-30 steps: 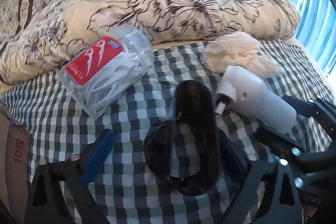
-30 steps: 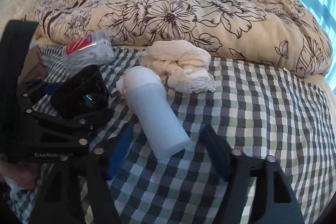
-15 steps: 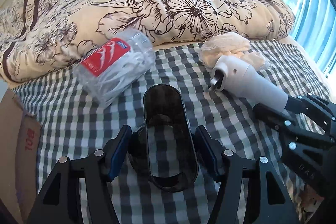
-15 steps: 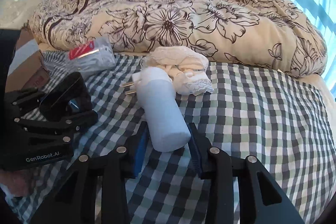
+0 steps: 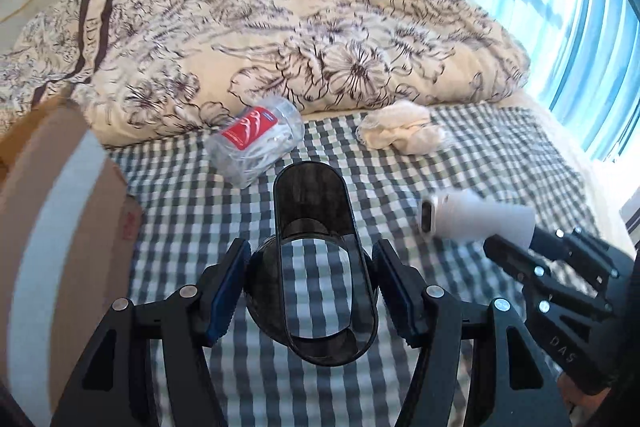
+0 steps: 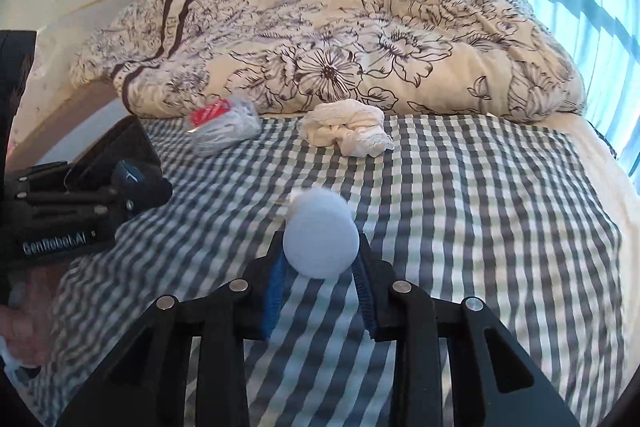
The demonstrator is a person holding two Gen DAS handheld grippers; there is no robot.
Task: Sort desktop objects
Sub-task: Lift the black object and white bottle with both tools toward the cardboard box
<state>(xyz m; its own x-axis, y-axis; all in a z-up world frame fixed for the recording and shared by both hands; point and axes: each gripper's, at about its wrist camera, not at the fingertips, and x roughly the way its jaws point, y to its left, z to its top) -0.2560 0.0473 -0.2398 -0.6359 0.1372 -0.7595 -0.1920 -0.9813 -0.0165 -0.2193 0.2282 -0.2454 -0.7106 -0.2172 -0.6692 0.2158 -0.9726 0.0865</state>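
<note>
Gripping a dark clear case [image 5: 320,267], left gripper [image 5: 312,291]; right gripper [image 6: 320,283] apparently clamps white cylinder [image 6: 320,243].

checked bed sheet [image 6: 480,195], quilt [image 6: 360,39], floss jar [image 5: 256,143], cloth [image 6: 348,127]

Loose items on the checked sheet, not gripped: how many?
2. The clear floss-pick tub lies on its side near the floral duvet; the cream cloth sits bunched to its right. None visibly hidden.

Both grippers are black — the left gripper [image 5: 310,291] and right gripper [image 6: 320,287] carry blue ribbed pads. Silver screws stud the arms. White "GenRobot.AI" lettering marks the left one's side.
</note>
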